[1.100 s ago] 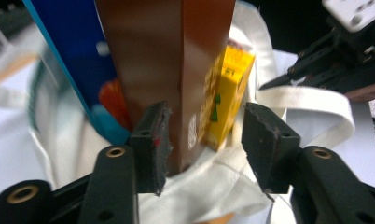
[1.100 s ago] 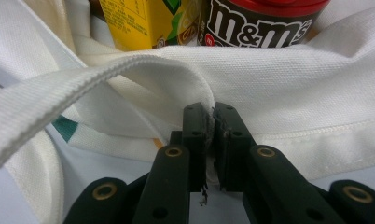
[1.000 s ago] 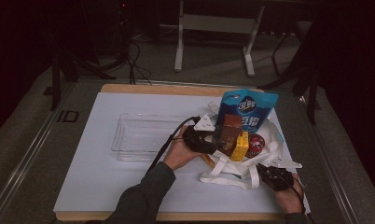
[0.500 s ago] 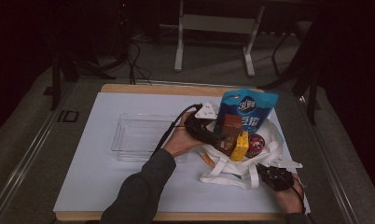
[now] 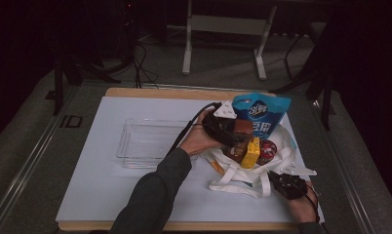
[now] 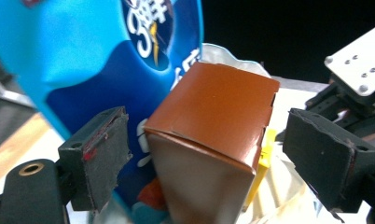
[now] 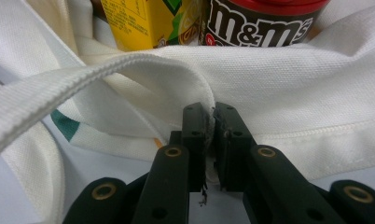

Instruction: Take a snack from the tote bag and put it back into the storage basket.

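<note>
Your left gripper [image 6: 209, 158] has just been opening, and the brown box [image 6: 213, 140] stands between its spread jaws with a gap on each side, still in the white bag [image 5: 243, 170]. Your right gripper [image 7: 210, 140] pinches the bag's edge. The clear tray [image 5: 145, 144] behind your left hand looks empty, so the unpacking seems barely begun.

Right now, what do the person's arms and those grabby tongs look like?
The left tongs have black arms with square dark pads, one smeared red, and brass-ringed holes. The right tongs are black too. Each carries a grey three-cornered plate and trails a black cable. The left arm wears a dark sleeve.
</note>
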